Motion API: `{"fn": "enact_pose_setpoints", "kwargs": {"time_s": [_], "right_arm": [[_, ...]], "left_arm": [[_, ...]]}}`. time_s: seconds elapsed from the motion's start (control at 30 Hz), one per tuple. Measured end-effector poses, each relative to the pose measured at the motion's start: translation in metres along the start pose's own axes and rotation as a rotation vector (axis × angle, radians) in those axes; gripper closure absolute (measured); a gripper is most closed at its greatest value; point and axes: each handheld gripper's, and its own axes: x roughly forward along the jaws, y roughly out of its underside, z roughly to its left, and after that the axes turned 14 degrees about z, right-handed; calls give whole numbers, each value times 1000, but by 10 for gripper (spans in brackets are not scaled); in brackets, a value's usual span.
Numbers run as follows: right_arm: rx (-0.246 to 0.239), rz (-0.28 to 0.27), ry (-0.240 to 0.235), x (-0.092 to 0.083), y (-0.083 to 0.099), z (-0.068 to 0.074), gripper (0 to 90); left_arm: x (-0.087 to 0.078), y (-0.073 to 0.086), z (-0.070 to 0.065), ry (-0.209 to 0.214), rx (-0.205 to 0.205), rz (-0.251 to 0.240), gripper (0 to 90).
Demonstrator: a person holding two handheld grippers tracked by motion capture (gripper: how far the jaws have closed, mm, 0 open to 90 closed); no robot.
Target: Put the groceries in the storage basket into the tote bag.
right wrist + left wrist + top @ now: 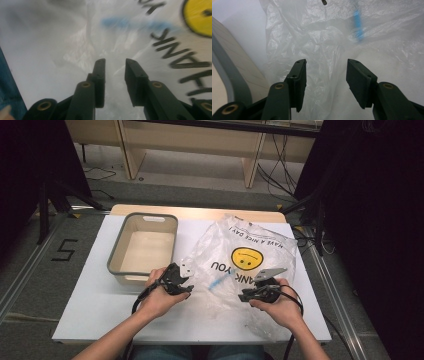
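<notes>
Forearms reach in from below on the high view, left claw [186, 288] and right claw [245, 296] facing across the plastic bag [250, 245] on the white worktop [90, 295], grey bin [116, 254] alongside. Left gripper view: jaws parted wide over crinkled film, blue streak [358, 23] beyond. Right gripper view: jaws narrowly apart, empty, beside the smiley [198, 16].

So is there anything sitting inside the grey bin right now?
No, the grey bin shows a bare pale floor in the high view, with the plastic bag lying beside it on the table.
</notes>
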Motion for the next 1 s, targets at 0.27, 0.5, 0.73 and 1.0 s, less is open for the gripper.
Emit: {"fn": "enact_pose_setpoints", "kwargs": {"time_s": [0.27,0.5,0.73,1.0], "right_arm": [[221,-151,118,-40,26,-31,599],[383,-109,219,-47,57,-55,565],[453,-55,264,-44,69,-62,519],[438,35,213,-34,70,-60,636]], "left_arm": [[4,1,2,-2,-15,19,548],[5,3,4,-10,-36,23,566],[6,7,5,-10,-46,23,553],[-2,8,-3,-34,-45,19,600]]}}
